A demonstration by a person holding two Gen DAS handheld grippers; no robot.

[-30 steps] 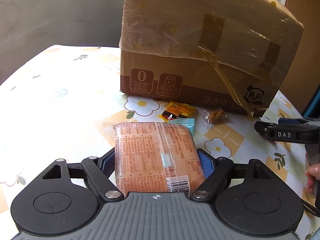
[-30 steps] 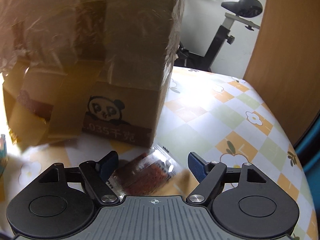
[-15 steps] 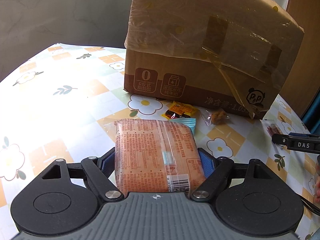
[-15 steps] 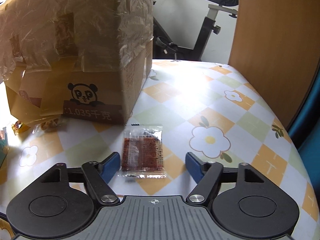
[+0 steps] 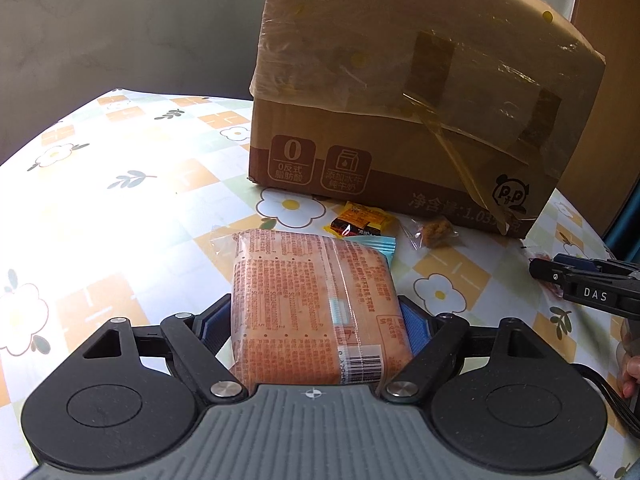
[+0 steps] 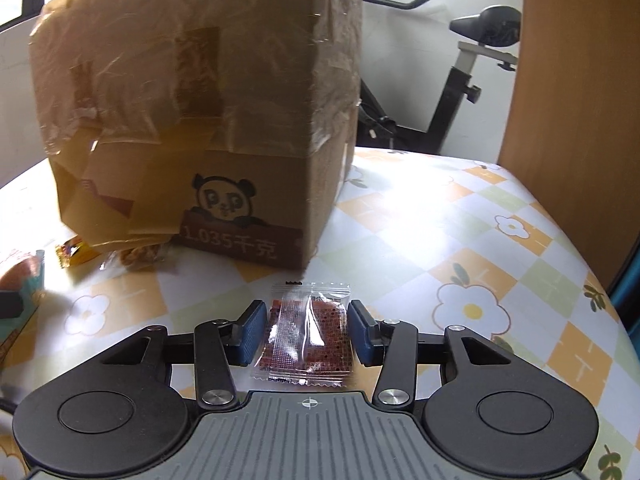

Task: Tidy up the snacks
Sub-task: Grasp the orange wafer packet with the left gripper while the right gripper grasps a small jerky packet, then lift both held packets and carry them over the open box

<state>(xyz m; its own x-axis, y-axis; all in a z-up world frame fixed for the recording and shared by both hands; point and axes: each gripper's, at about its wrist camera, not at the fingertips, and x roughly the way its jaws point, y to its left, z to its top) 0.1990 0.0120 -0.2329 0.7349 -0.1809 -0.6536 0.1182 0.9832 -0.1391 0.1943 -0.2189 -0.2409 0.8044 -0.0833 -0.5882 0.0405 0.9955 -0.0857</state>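
**Orange pack between my left fingers**

My left gripper [image 5: 316,320] clamps the orange snack pack [image 5: 316,304]: a blue pad presses each long side, and the pack runs forward past my fingers [image 5: 414,330], barcode end nearest me. Under its far end pokes a teal wrapper [image 5: 382,246]. Ahead of my fingertips lie a yellow sachet [image 5: 360,220] and, right of it, a clear wrapped brown snack [image 5: 436,230], both just before the taped cardboard box [image 5: 400,120] on the flowered bench [image 5: 120,208]. Off to the right of my fingers, the right gripper [image 5: 592,286] reaches in low over the bench, with a hand [image 5: 630,368] behind it.
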